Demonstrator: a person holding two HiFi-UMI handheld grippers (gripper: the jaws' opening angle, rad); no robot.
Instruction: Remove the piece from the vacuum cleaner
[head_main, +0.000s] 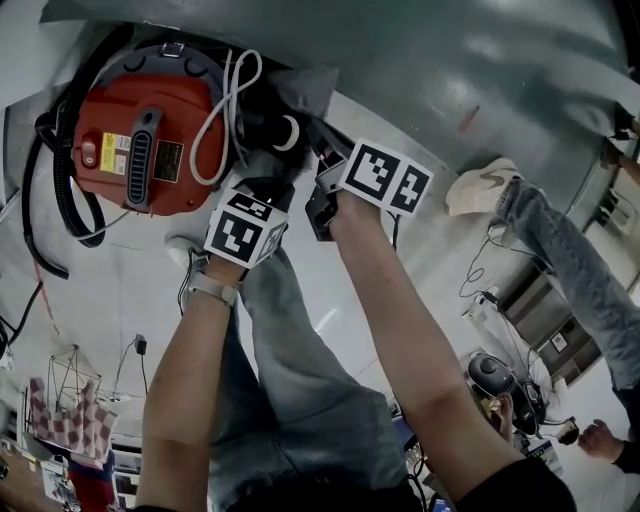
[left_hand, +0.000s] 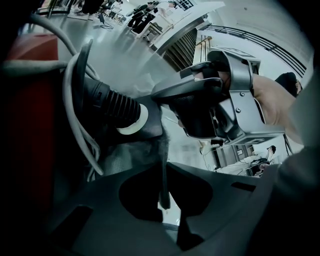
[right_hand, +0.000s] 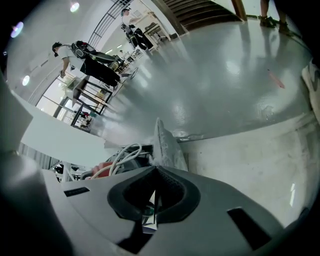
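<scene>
Left tongs (left_hand: 163, 162) and right tongs (right_hand: 156, 172) both pinch one grey cloth piece (right_hand: 167, 145) beside one red vacuum cleaner (head_main: 140, 130).

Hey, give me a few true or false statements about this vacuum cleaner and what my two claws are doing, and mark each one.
1. The vacuum cleaner has a red body. True.
2. The left claw is open and empty. False: it is shut on the thin grey piece.
3. The right claw is shut on that grey piece. True.
4. The white cord lies on the floor far from the vacuum cleaner. False: it loops against the red body.
5. The vacuum cleaner stands on a table. False: it sits on the grey floor.
</scene>
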